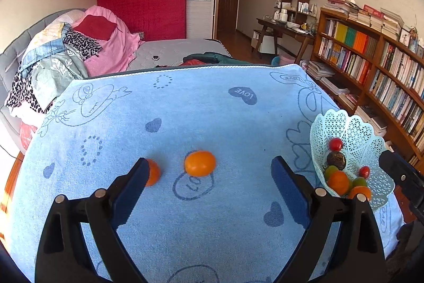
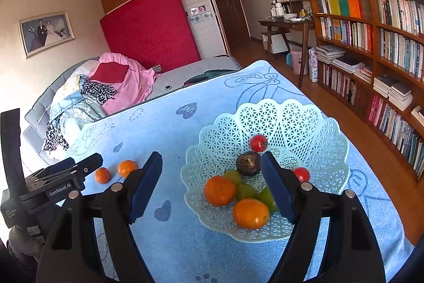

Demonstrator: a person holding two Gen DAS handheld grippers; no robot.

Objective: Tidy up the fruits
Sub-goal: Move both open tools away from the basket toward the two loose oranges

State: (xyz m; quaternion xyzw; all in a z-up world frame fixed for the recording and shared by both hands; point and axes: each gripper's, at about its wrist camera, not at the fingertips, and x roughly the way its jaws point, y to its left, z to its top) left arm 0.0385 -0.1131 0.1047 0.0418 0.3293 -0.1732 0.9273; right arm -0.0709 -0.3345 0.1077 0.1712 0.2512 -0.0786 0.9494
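Your left gripper (image 1: 209, 171) hangs wide open and empty over the blue towel (image 1: 185, 108); one loose orange (image 1: 200, 163) sits between its jaws, a second orange (image 1: 153, 172) just outside the left pad. Right gripper (image 2: 212, 171), also open and empty, hovers over the lattice basket (image 2: 304, 123) near the tabletop's right edge. Fruit looks light, smooth, likely to roll: pinch across the middle, gently.

Black gripper (image 2: 212, 187) frames, blue-padded jaws, silver pins.

Two wrist views, shared basket (image 1: 352, 129)
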